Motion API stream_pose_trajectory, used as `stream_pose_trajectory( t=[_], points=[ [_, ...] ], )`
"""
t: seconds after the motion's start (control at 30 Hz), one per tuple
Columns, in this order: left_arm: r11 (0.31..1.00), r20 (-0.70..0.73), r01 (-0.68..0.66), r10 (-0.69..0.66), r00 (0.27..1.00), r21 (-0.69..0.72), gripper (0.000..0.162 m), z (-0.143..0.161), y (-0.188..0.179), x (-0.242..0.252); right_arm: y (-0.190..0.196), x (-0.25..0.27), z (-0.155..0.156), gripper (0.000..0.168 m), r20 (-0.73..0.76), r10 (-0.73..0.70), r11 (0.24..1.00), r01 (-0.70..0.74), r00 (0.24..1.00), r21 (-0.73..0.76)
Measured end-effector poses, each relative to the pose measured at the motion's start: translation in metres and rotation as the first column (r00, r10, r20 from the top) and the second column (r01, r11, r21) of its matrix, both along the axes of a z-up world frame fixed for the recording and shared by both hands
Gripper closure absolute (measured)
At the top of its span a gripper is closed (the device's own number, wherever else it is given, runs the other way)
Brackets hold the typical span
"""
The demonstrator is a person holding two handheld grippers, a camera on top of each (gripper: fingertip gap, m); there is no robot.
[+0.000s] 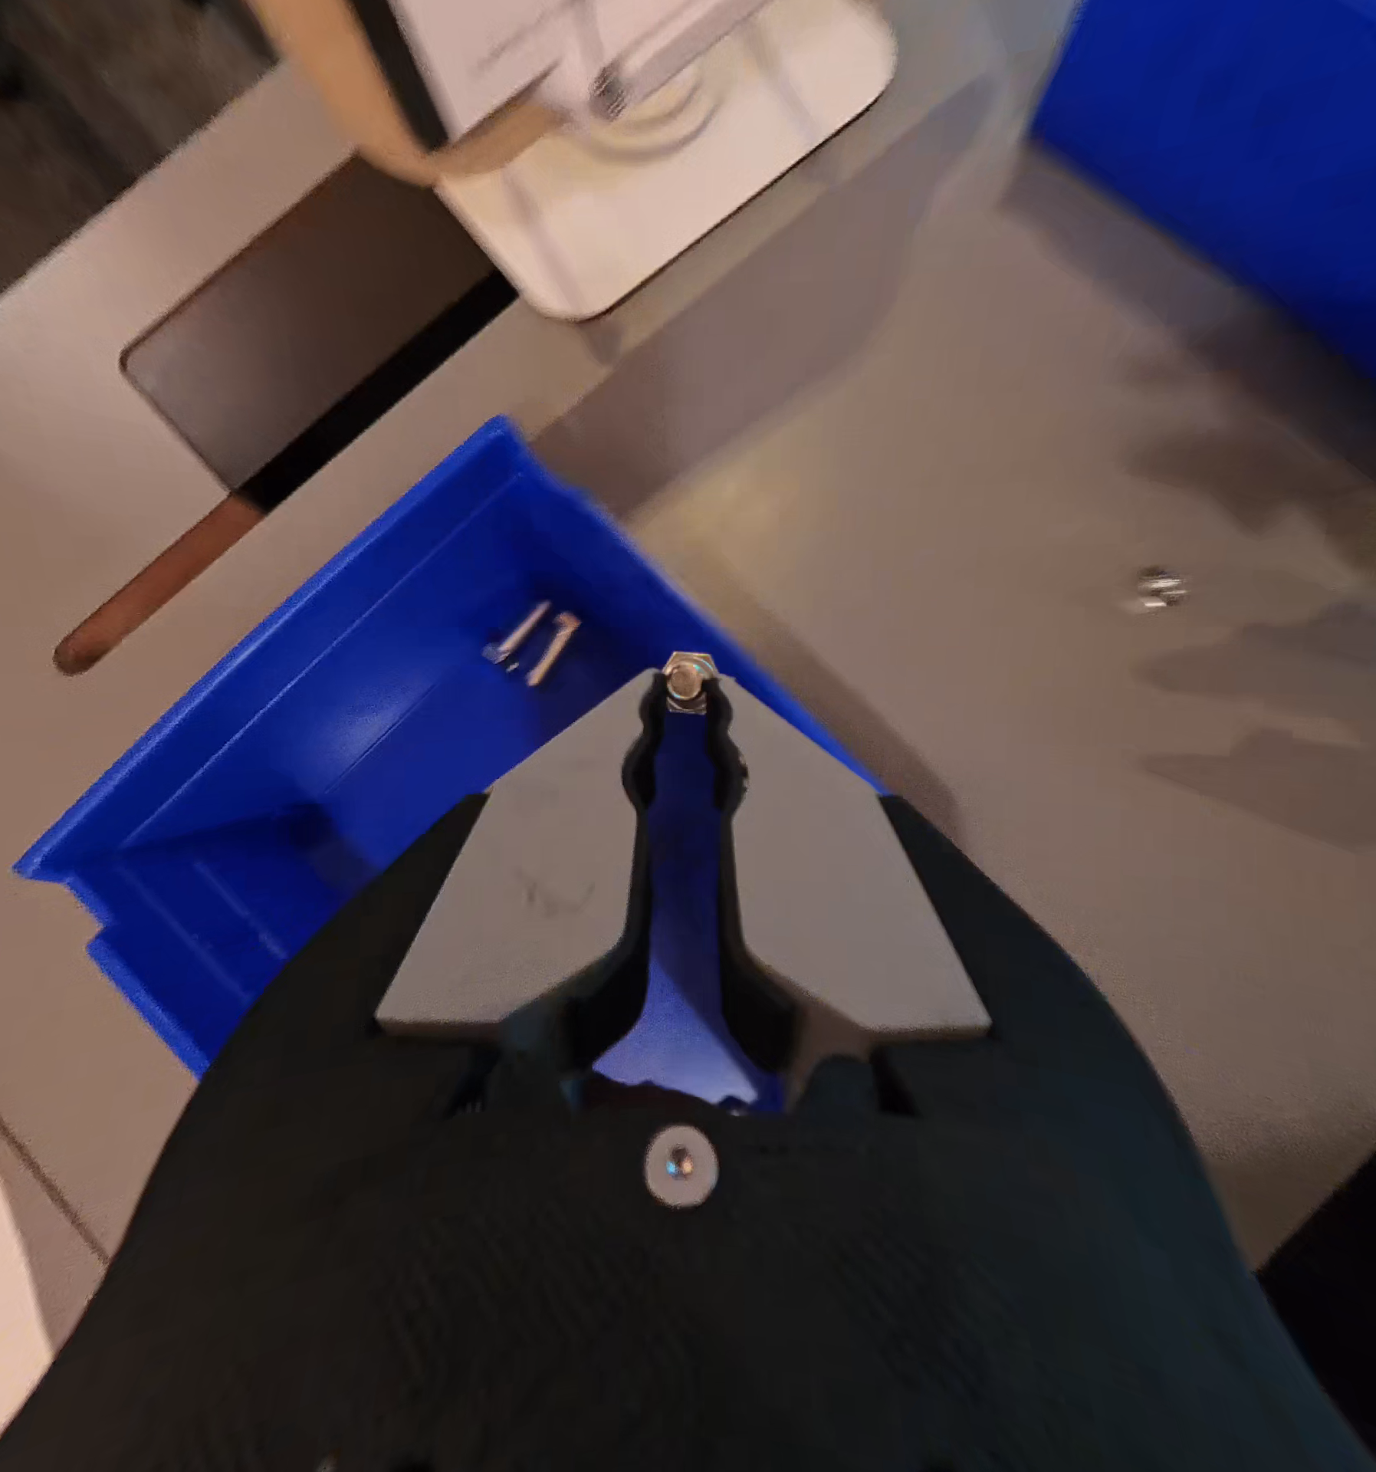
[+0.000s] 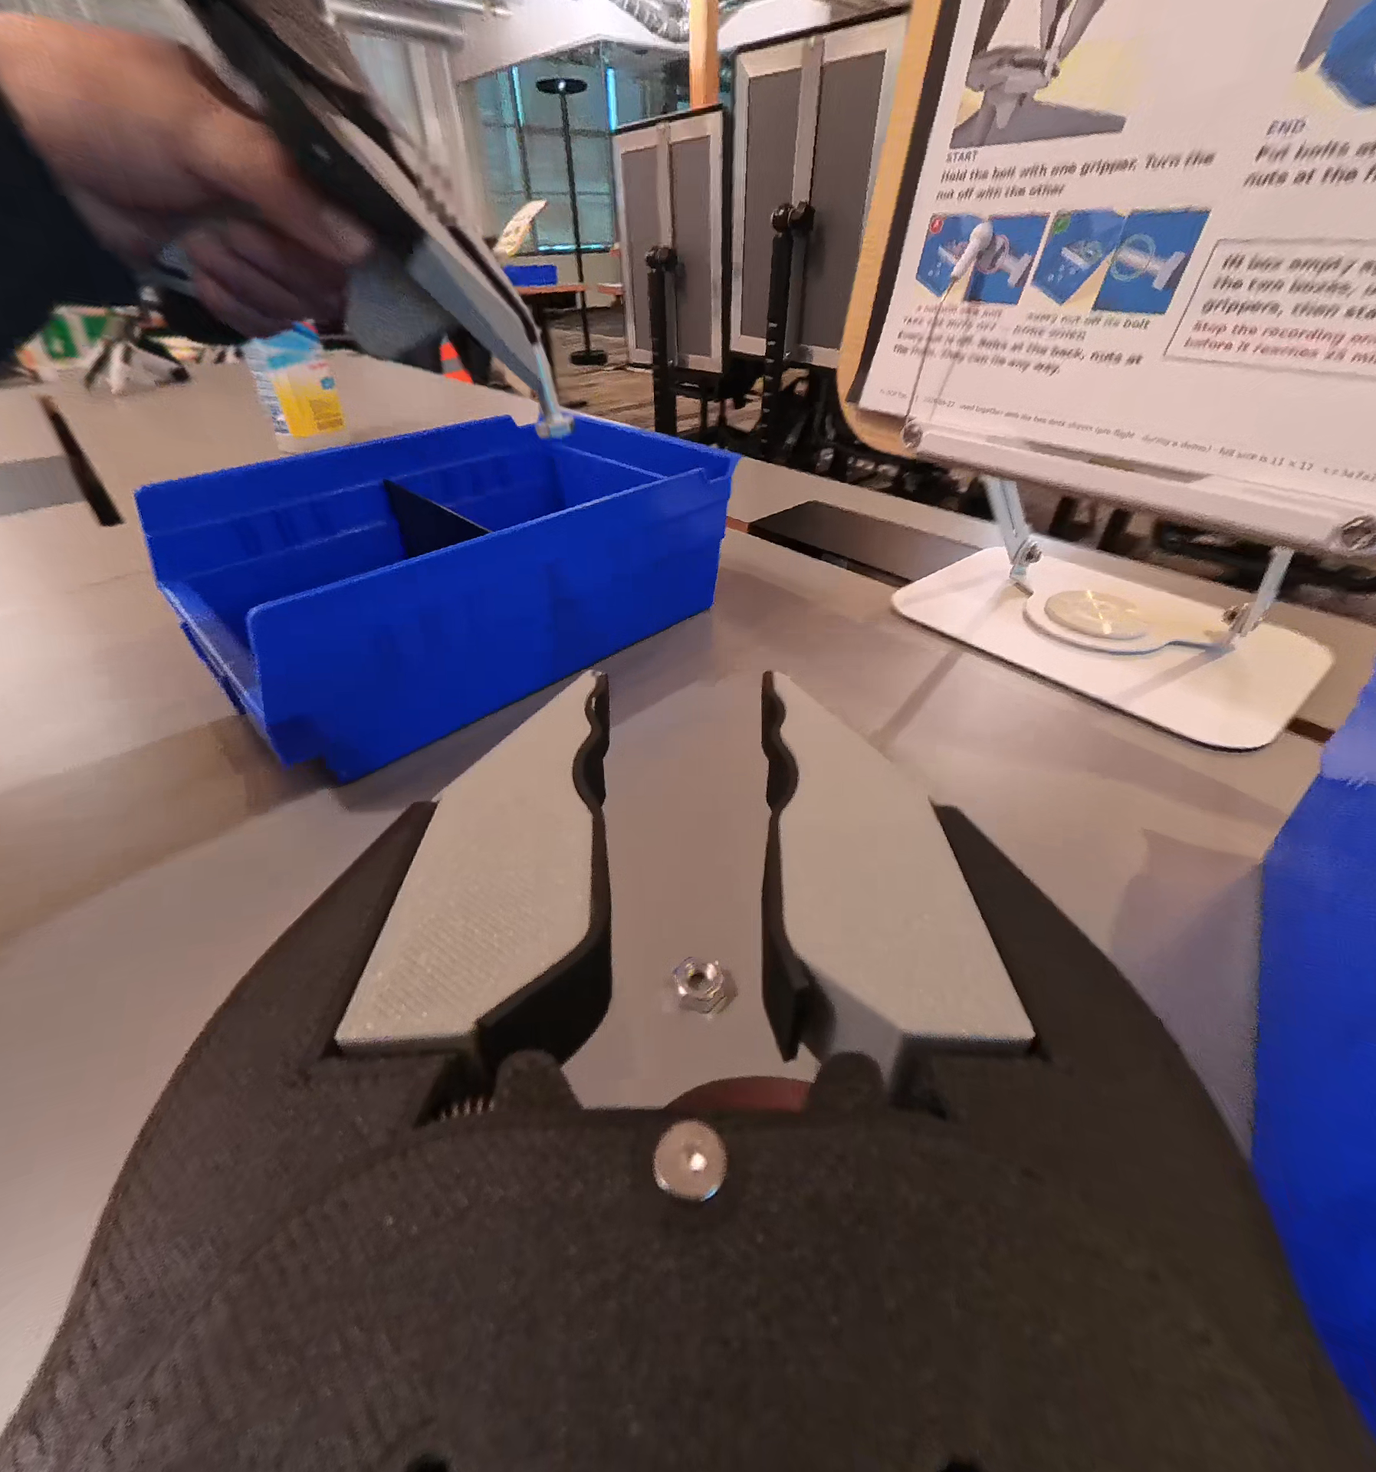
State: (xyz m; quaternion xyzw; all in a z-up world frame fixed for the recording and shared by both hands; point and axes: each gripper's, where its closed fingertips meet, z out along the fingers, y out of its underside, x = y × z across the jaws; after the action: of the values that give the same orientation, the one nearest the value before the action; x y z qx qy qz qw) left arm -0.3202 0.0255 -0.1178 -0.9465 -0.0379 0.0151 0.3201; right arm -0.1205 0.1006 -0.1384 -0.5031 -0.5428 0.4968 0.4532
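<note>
Two views, left wrist first: I'm holding left gripper (image 1: 688, 691) pinched tight on bolt (image 1: 686, 685), tips hanging over right wall of blue bin (image 1: 334, 741); two bolts (image 1: 537, 641) lying inside far compartment. Risk: grip on bolt looking slim, could be slipping outside bin. Right wrist: right gripper (image 2: 683, 691) gaping wide, carrying nothing, nut (image 2: 703, 984) resting on grey table (image 2: 1027, 765) between fingers. Nudging might be rolling nut away.

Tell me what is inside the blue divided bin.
In the left wrist view, two bolts lie in the far compartment of the blue bin. The left gripper, shut on a bolt, hides the near part. The right wrist view shows only the divider.
</note>
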Motion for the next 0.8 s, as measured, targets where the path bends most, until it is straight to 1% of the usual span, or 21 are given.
stream_pose_trajectory(
  t=[0.07, 0.13, 0.23, 0.33, 0.4, 0.5, 0.57, 0.63, 0.7, 0.77, 0.8],
  points=[
    [0.996, -0.008, 0.067, -0.067, 0.998, 0.062, 0.154, 0.018, -0.005, 0.041, -0.001, -0.001, -0.005, 0.133, 0.032, 0.041, 0.997, -0.039, 0.999, -0.062],
    [0.987, -0.065, 0.140, -0.135, 0.989, 0.073, 0.154, 0.020, -0.011, 0.083, 0.000, -0.002, -0.008, 0.132, 0.045, 0.070, 0.990, -0.064, 0.997, -0.123],
    [0.967, -0.118, 0.240, -0.230, 0.966, 0.080, 0.154, 0.007, -0.012, 0.148, 0.007, -0.002, -0.010, 0.131, 0.051, 0.079, 0.983, -0.069, 0.996, -0.170],
    [0.953, -0.147, 0.294, -0.281, 0.948, 0.076, 0.154, -0.021, 0.000, 0.195, 0.016, -0.001, -0.009, 0.131, 0.049, 0.052, 0.985, -0.043, 0.997, -0.165],
    [0.958, -0.180, 0.284, -0.271, 0.946, 0.047, 0.155, -0.046, 0.013, 0.203, 0.020, -0.001, -0.008, 0.131, 0.050, 0.034, 0.989, -0.027, 0.998, -0.147],
    [0.964, -0.149, 0.264, -0.262, 0.953, -0.009, 0.154, -0.089, 0.033, 0.206, 0.025, 0.000, -0.012, 0.131, 0.063, 0.007, 0.994, 0.000, 0.998, -0.111],
    [0.972, -0.156, 0.234, -0.237, 0.959, -0.034, 0.154, -0.110, 0.042, 0.198, 0.030, 0.000, -0.017, 0.131, 0.087, -0.026, 0.996, 0.033, 0.996, -0.081],
    [0.977, -0.156, 0.209, -0.212, 0.965, -0.034, 0.154, -0.122, 0.049, 0.192, 0.039, -0.002, -0.023, 0.131, 0.118, -0.072, 0.996, 0.078, 0.990, -0.046],
    [0.977, -0.129, 0.215, -0.213, 0.968, 0.001, 0.155, -0.125, 0.052, 0.193, 0.050, -0.005, -0.031, 0.135, 0.152, -0.143, 0.989, 0.147, 0.978, -0.011],
    [0.973, -0.090, 0.226, -0.222, 0.971, 0.041, 0.155, -0.125, 0.054, 0.196, 0.068, -0.008, -0.039, 0.141, 0.164, -0.272, 0.962, 0.270, 0.948, 0.035],
    [0.971, -0.081, 0.231, -0.226, 0.971, 0.063, 0.155, -0.125, 0.055, 0.197, 0.079, -0.009, -0.043, 0.140, 0.163, -0.348, 0.937, 0.342, 0.923, 0.067]
  ],
)
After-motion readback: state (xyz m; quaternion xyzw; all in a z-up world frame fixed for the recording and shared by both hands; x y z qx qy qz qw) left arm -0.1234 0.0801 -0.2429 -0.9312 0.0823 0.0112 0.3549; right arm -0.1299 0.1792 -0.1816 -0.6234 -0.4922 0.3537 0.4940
